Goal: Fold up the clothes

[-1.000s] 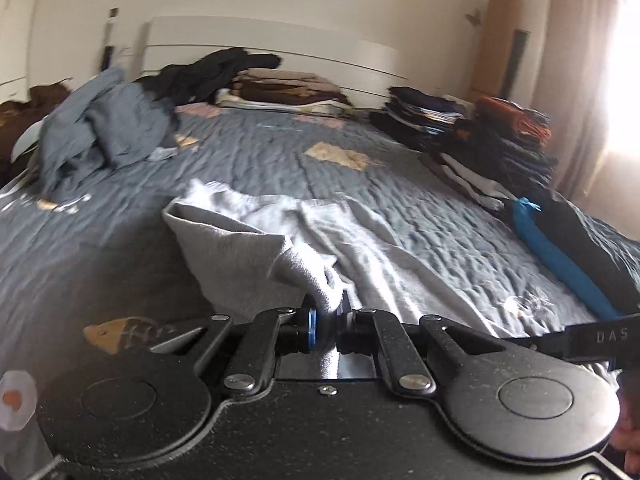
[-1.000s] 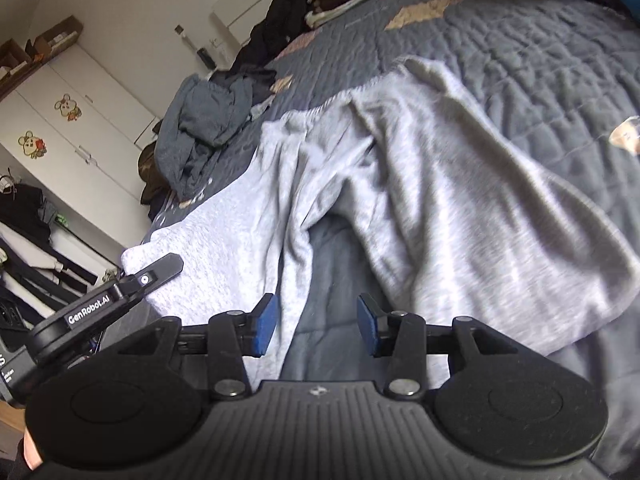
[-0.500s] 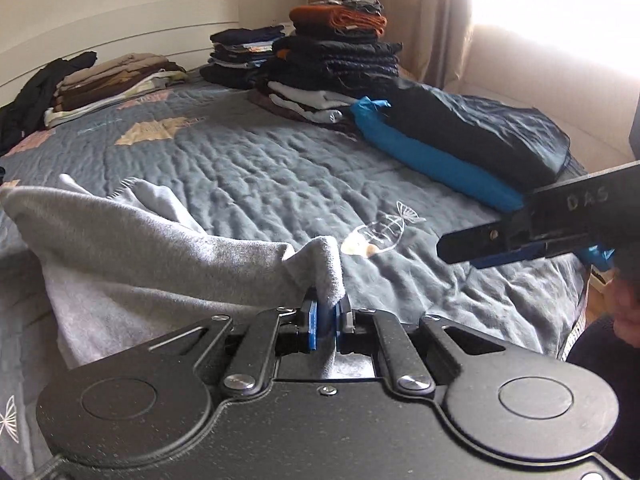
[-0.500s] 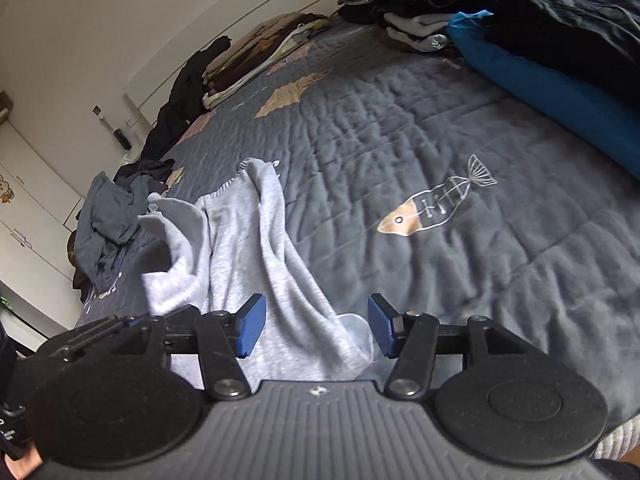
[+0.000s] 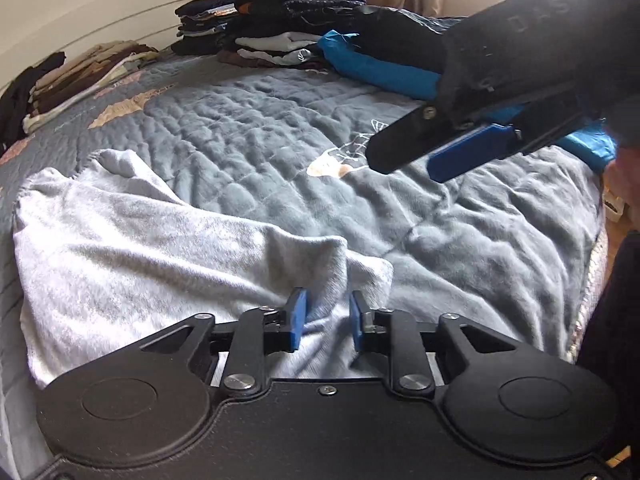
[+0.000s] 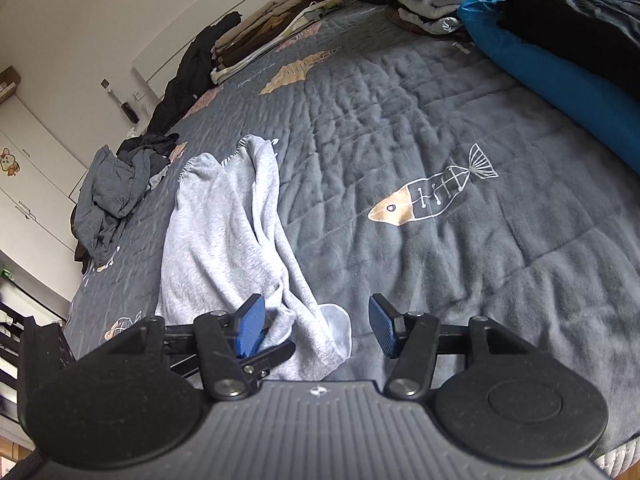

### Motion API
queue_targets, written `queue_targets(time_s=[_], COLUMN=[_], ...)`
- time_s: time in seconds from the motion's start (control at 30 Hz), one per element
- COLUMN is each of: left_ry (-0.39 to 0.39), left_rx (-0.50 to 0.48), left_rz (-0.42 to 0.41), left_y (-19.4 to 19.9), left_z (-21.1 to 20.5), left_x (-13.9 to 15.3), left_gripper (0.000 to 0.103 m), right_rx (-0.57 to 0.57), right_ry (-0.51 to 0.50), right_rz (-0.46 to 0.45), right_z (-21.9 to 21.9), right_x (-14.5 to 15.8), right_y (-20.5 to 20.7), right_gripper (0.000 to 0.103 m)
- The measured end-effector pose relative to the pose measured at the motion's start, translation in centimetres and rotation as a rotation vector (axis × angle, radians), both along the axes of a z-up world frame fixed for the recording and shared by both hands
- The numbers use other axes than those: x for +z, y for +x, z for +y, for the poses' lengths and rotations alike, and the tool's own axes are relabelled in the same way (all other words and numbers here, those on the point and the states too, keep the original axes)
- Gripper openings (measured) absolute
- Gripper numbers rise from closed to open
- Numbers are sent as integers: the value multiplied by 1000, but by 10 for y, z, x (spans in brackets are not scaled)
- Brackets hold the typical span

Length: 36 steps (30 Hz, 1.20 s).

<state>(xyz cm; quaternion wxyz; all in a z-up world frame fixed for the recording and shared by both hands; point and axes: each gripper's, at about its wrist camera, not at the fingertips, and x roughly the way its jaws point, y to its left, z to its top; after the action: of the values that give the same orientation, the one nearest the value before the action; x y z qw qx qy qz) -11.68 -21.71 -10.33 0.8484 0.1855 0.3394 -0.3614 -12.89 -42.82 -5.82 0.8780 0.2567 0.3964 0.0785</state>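
Observation:
A light grey garment (image 5: 140,256) (image 6: 224,232) lies in a long doubled strip on the dark grey fish-print quilt (image 6: 440,120). My left gripper (image 5: 326,320) is at its near end. Its jaws are opening, and a raised fold of the grey fabric still stands between the blue pads (image 5: 297,316) without being squeezed. My right gripper (image 6: 318,330) (image 5: 460,148) is open just to the right of the left one, over the same near end of the garment, with nothing held. One left finger (image 6: 264,356) shows under the right gripper's left pad.
Tall stacks of folded clothes (image 5: 288,20) and a blue and black bundle (image 6: 560,80) line the right side of the bed. A brown and beige folded stack (image 6: 272,32) and a heap of unfolded clothes (image 6: 112,188) lie at the far left. The bed's edge (image 5: 592,280) is close on the right.
My left gripper carried the gripped grey edge rightwards across the bed, lowered it onto the quilt, and its pads have parted. The right gripper also swung right and opened a little wider.

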Motion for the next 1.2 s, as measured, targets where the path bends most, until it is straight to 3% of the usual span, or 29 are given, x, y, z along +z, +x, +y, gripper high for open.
queue_targets(time_s=[0.07, 0.17, 0.27, 0.4, 0.73, 0.9, 1.0, 1.1, 1.2], left_ry=[-41, -37, 10, 79, 179, 211, 199, 183, 143], left_rx=[13, 55, 137, 204, 167, 148, 153, 154, 164], left_rz=[-18, -91, -185, -227, -300, -332, -323, -322, -320], left_y=[-16, -39, -51, -53, -60, -63, -61, -60, -58], left_z=[15, 39, 60, 75, 71, 72, 75, 77, 81], left_x=[12, 26, 28, 18, -3, -11, -11, -10, -3], left_gripper=[31, 38, 38, 38, 38, 38, 23, 15, 11], right_rx=[16, 64, 134, 171, 191, 188, 208, 203, 182], right_ry=[-4, -28, -54, -81, -68, -21, -45, -62, -35], right_rz=[2, -9, -3, 7, 79, 56, 30, 29, 10], right_z=[3, 14, 29, 41, 59, 61, 68, 71, 68], right_x=[-2, -3, -6, -11, -30, -31, -28, -28, -26], right_y=[2, 3, 6, 13, 27, 34, 37, 42, 42], right_gripper=[57, 58, 60, 61, 61, 60, 51, 9, 4])
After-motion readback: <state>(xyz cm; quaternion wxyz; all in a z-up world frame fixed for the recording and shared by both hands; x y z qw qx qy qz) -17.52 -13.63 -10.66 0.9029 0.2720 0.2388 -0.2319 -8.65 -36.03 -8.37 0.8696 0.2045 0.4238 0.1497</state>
